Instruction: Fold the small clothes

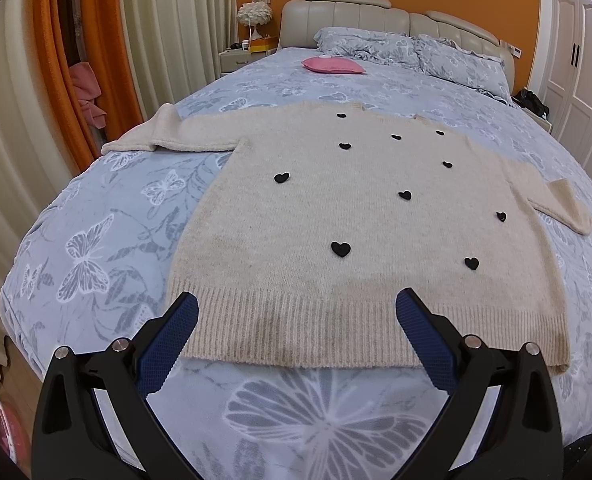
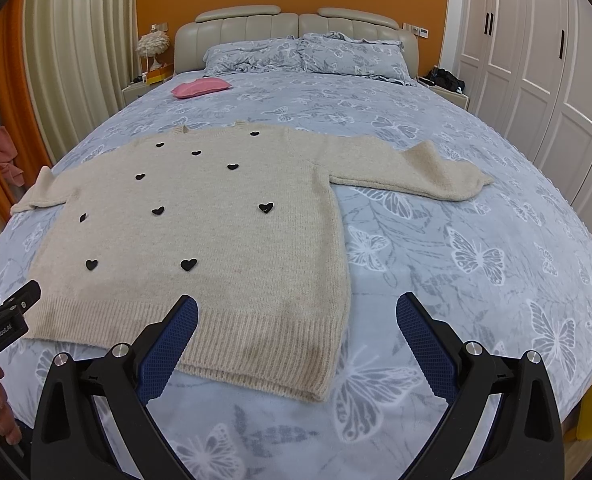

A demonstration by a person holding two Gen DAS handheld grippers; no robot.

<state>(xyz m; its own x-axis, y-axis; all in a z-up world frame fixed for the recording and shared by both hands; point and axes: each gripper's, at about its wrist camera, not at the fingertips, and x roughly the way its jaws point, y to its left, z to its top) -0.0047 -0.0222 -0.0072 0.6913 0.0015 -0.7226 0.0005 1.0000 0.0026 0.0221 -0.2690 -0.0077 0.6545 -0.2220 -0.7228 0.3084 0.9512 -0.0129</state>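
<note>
On the bed point(image 2: 476, 208), under a blue butterfly-print cover, we list the following, largest first.

Item 1: sweater point(image 1: 336, 216), cream knit with small black hearts point(image 1: 341, 248), lying flat and face up across the middle of the cover, ribbed hem point(image 1: 296, 332) at 6 o'clock nearest us, neckline at 12. One sleeve point(image 1: 164, 136) runs out toward 10 o'clock in the left wrist view; the other sleeve point(image 2: 416, 172) runs out toward 2 o'clock in the right wrist view. Nothing is folded yet, so we judge the first fold is the step in hand.

Item 2: left gripper point(image 1: 296, 320), fingers wide apart, holding nothing, poised just above the hem.

Item 3: right gripper point(image 2: 296, 320), fingers likewise apart and empty, over the hem's right corner point(image 2: 316, 392).

Item 4: pink cushion point(image 2: 200, 88), well apart at 12 o'clock, no obstacle.

Handling note: we judge it best to bring each sleeve in across the body first, pinching both knit layers near the cuff, lifting low and laying flat. The thick, fuzzy knit will likely drag on the cover and bunch, so we lift clear rather than slide, and keep edges parallel.
</note>
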